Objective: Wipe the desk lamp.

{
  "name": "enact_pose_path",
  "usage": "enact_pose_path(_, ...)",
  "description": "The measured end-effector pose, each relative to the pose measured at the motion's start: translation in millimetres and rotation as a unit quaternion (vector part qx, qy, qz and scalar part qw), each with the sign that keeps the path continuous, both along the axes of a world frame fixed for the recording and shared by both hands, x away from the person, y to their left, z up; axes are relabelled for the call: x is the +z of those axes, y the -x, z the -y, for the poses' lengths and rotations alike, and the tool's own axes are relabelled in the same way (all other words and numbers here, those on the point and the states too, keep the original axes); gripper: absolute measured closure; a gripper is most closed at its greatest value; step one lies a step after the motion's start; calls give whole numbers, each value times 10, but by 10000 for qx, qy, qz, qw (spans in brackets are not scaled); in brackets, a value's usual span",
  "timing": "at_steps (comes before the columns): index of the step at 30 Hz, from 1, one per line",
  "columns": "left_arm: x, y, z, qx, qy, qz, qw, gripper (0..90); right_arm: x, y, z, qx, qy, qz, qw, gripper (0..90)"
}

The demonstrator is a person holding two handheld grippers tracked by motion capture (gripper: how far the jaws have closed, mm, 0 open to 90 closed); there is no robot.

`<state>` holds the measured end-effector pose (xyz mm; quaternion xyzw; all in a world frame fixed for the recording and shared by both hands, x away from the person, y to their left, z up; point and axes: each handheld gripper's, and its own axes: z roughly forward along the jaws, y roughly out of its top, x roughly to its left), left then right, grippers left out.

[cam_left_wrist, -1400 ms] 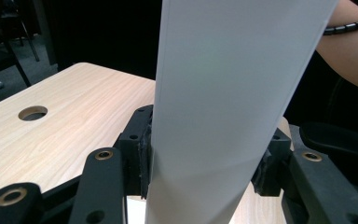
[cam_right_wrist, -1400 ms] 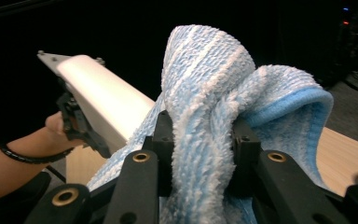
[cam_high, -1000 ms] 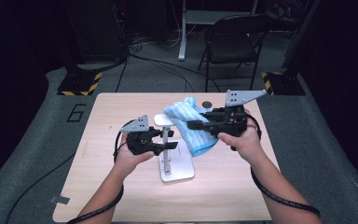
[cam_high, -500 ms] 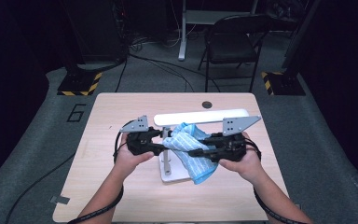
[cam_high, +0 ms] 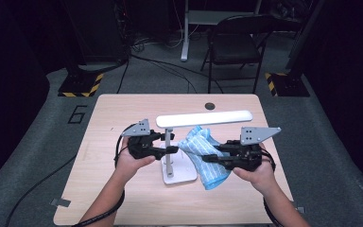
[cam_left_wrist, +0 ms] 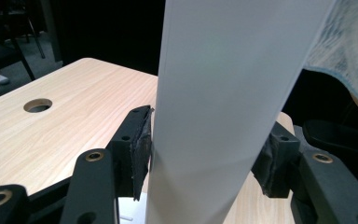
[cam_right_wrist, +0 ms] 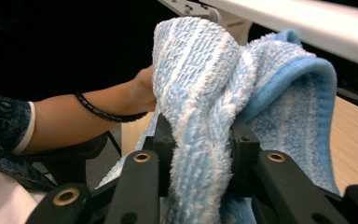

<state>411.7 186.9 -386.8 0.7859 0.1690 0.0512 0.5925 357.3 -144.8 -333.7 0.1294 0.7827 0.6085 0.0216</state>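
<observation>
A white desk lamp stands mid-table, with a flat base, a thin pole and a long head bar. My left gripper has its pads on both sides of the pole, and its jaws have just been opening a little with the pole still between them. My right gripper is shut on a blue and white striped towel, bunched between its jaws. The towel hangs just right of the pole, under the head bar.
The light wooden table has a round cable hole near its far edge. A folding chair and black stands with yellow-striped feet sit on the floor beyond. The person's left forearm crosses the right gripper view.
My right gripper has brought the towel down and nearer, from behind the lamp to beside its pole below the head bar. My left gripper has stayed at the pole.
</observation>
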Motion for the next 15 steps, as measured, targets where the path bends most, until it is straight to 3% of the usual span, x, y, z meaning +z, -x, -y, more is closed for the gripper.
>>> enact_pose_path(3,-25,10,-29,56,11,10,10000,445,-88,30,80,-251,-12,-24,9997,696)
enact_pose_path(5,-51,29,-40,88,80,-67,9999,445,-152,37,151,-365,-110,-100,9992,696)
enact_pose_path(11,-136,36,-50,76,103,-48,9999,445,-336,41,334,-721,-380,-236,9964,696)
enact_pose_path(15,-182,46,-53,103,90,-16,9999,445,-484,46,378,-971,-365,-324,9941,693)
